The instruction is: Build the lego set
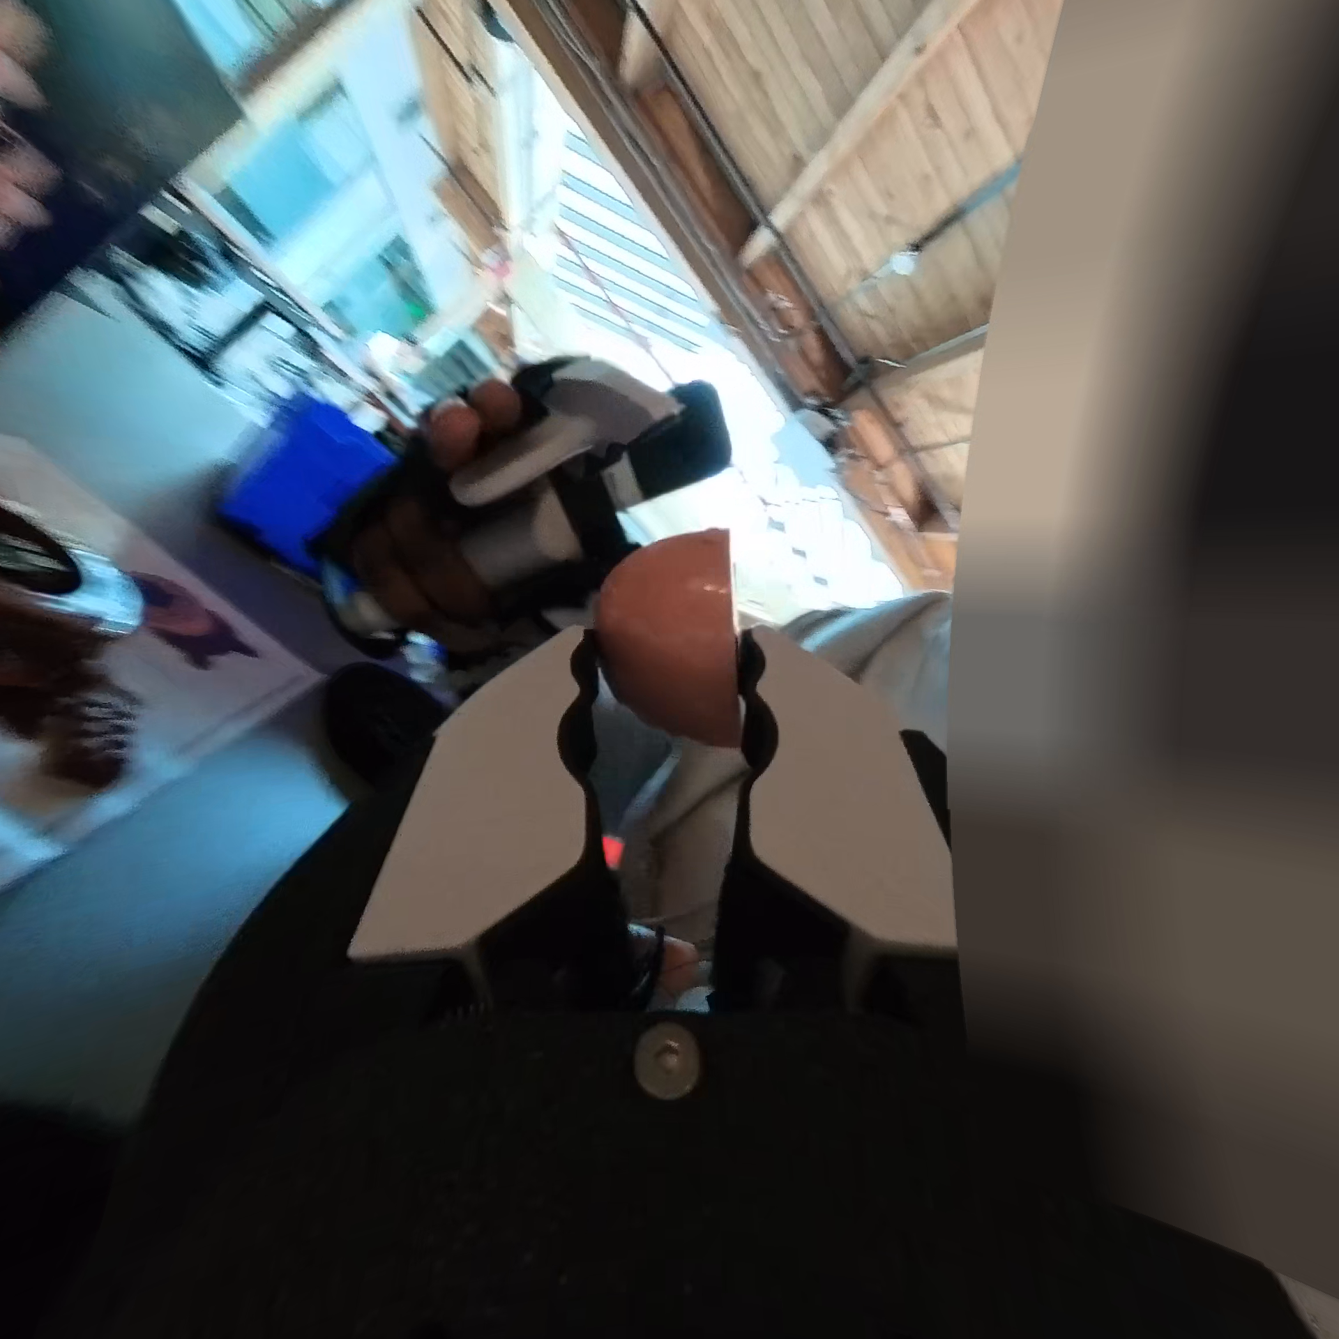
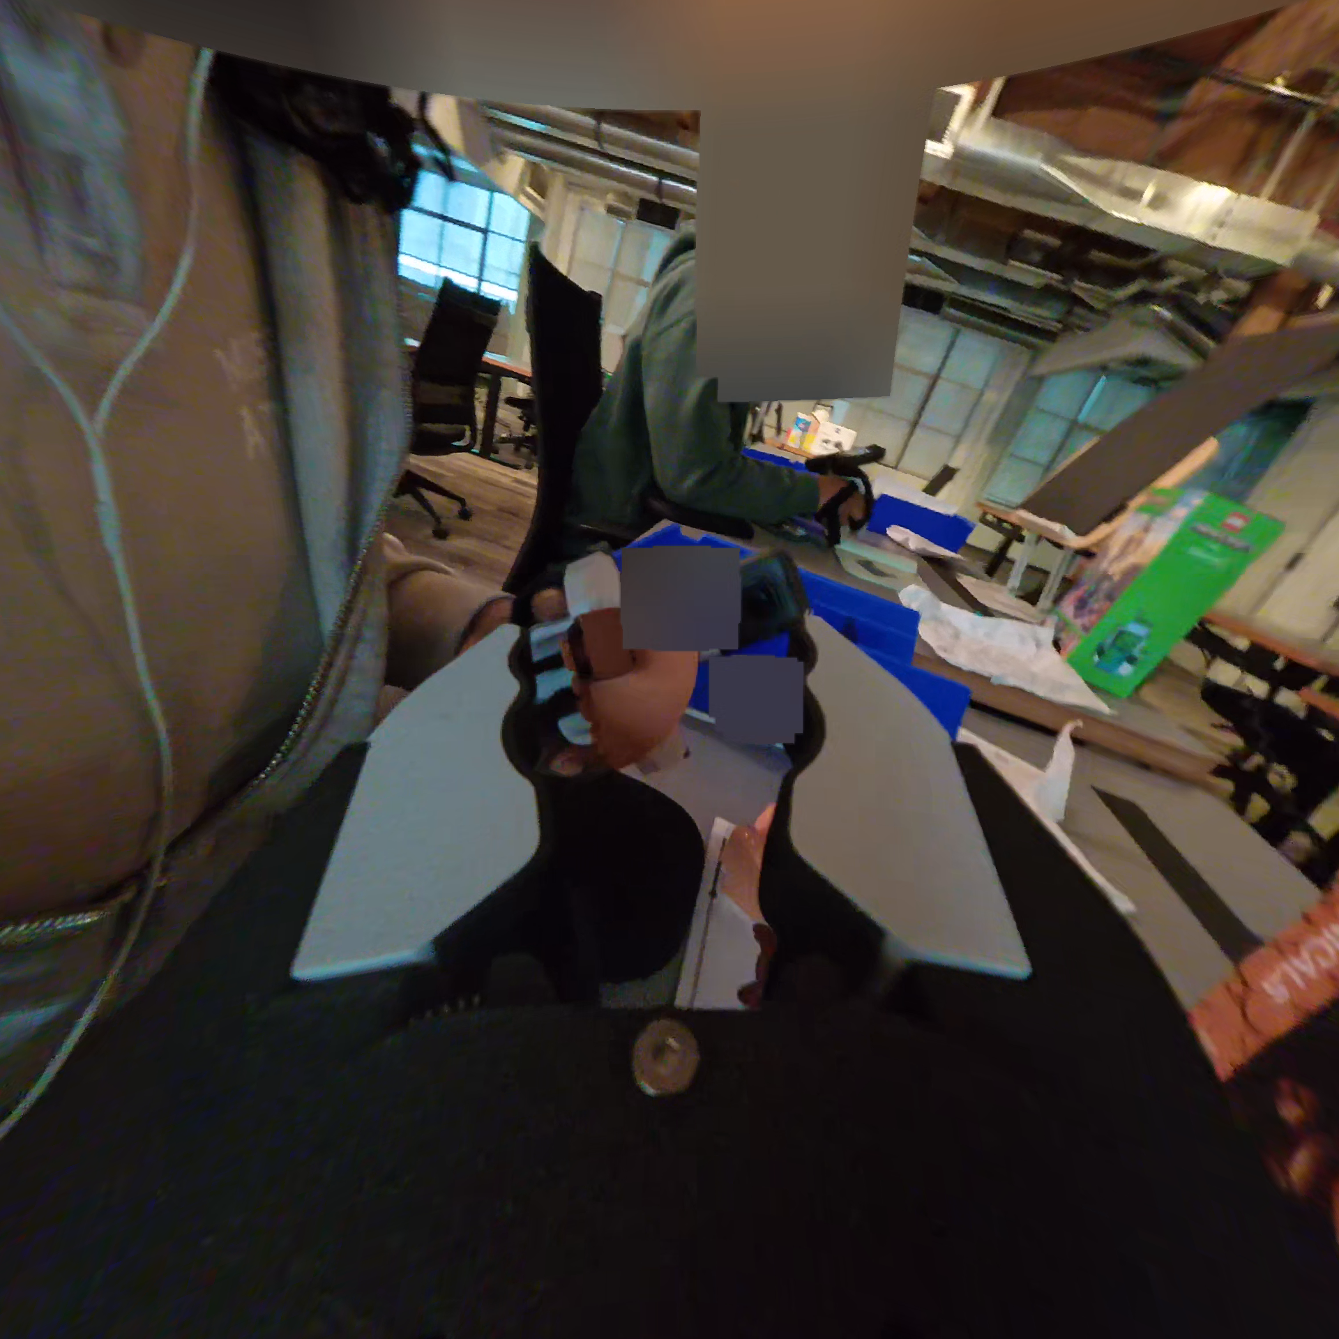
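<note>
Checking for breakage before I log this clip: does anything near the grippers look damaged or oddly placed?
Yes. The left gripper clamps a brown dome-shaped piece with one flat, cut-looking side, like a half shell rather than a whole object. The right gripper is open, holding nothing.

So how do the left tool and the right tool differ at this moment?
The left tool is narrowed onto a brown rounded object, both pads against it; the right tool stands wide with nothing gripped. The left tool points up toward wooden ceiling boards; the right tool faces blue bins. Both have grey fingers with black wavy pads.

Left view motion-blurred, window glare; right view dim, sharper.
</note>
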`<control>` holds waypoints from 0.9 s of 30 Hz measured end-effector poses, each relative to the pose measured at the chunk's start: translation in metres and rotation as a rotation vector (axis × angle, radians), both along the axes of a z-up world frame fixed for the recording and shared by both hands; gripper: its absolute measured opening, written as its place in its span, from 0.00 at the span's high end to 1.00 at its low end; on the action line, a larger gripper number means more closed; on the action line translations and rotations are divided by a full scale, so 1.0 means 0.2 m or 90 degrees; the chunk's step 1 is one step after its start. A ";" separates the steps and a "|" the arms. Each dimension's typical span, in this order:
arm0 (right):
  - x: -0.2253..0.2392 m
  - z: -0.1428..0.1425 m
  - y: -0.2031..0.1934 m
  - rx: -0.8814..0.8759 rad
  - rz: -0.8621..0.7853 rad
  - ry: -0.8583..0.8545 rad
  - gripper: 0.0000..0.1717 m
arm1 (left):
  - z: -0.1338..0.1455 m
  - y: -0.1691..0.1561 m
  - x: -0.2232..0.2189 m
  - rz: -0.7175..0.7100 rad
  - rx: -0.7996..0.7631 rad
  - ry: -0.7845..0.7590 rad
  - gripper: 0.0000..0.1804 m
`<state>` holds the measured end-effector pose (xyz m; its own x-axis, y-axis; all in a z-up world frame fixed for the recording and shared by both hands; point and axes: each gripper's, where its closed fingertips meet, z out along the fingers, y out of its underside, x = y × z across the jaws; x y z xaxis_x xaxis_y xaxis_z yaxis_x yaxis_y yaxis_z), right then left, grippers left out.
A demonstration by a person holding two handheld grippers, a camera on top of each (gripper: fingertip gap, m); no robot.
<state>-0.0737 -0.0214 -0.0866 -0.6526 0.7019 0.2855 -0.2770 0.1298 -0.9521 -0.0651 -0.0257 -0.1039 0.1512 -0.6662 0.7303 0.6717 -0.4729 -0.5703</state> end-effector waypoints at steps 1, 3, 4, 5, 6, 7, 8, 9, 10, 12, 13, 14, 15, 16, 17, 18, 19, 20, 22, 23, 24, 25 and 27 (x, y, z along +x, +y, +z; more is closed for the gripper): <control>0.00 -0.01 0.03 -0.008 -0.014 -0.013 0.61 | -0.02 0.01 -0.03 0.034 0.000 0.030 0.80; -0.01 -0.05 0.09 -0.012 -0.046 -0.049 0.61 | -0.08 0.04 -0.10 0.132 0.001 0.160 0.80; -0.02 -0.08 0.12 -0.011 -0.068 -0.067 0.62 | -0.12 0.05 -0.14 0.186 0.009 0.245 0.80; -0.02 -0.11 0.15 -0.008 -0.086 -0.087 0.63 | -0.14 0.05 -0.17 0.237 0.025 0.323 0.79; -0.02 -0.13 0.16 -0.003 -0.095 -0.100 0.63 | -0.15 0.05 -0.21 0.280 0.040 0.389 0.80; -0.02 -0.15 0.17 -0.001 -0.101 -0.105 0.63 | -0.16 0.05 -0.24 0.316 0.055 0.446 0.80; -0.02 -0.15 0.17 -0.002 -0.106 -0.105 0.64 | -0.16 0.04 -0.26 0.344 0.073 0.488 0.79; -0.02 -0.16 0.17 -0.001 -0.107 -0.110 0.65 | -0.15 0.03 -0.28 0.367 0.088 0.521 0.80; -0.03 -0.17 0.16 0.004 -0.105 -0.120 0.66 | -0.16 0.03 -0.30 0.385 0.093 0.546 0.80; -0.06 -0.20 0.17 0.021 -0.115 -0.152 0.68 | -0.17 0.01 -0.33 0.400 0.092 0.574 0.80; -0.07 -0.22 0.16 0.035 -0.110 -0.168 0.69 | -0.18 0.00 -0.34 0.403 0.093 0.578 0.80; -0.08 -0.23 0.14 0.047 -0.102 -0.181 0.70 | -0.18 -0.02 -0.35 0.407 0.097 0.578 0.80; -0.09 -0.25 0.13 0.058 -0.094 -0.194 0.70 | -0.18 -0.04 -0.35 0.411 0.104 0.576 0.80; -0.10 -0.26 0.11 0.067 -0.084 -0.204 0.70 | -0.18 -0.05 -0.36 0.419 0.110 0.575 0.80; -0.11 -0.27 0.10 0.076 -0.073 -0.214 0.71 | -0.19 -0.07 -0.37 0.426 0.111 0.582 0.80; -0.13 -0.29 0.09 0.087 -0.071 -0.228 0.73 | -0.20 -0.09 -0.39 0.433 0.109 0.600 0.80; -0.15 -0.31 0.09 0.099 -0.076 -0.242 0.74 | -0.23 -0.11 -0.40 0.441 0.104 0.632 0.80; -0.17 -0.34 0.09 0.111 -0.078 -0.258 0.75 | -0.26 -0.13 -0.42 0.447 0.098 0.669 0.80; -0.22 -0.41 0.10 0.137 -0.092 -0.303 0.79 | -0.33 -0.18 -0.44 0.448 0.076 0.721 0.80; -0.24 -0.44 0.11 0.148 -0.096 -0.333 0.79 | -0.36 -0.20 -0.44 0.445 0.065 0.734 0.80; -0.27 -0.47 0.12 0.157 -0.091 -0.362 0.78 | -0.38 -0.22 -0.45 0.445 0.057 0.738 0.80; -0.30 -0.49 0.12 0.165 -0.084 -0.386 0.76 | -0.40 -0.24 -0.45 0.450 0.054 0.736 0.80; -0.38 -0.51 0.13 0.184 -0.057 -0.407 0.71 | -0.43 -0.26 -0.46 0.455 0.039 0.731 0.80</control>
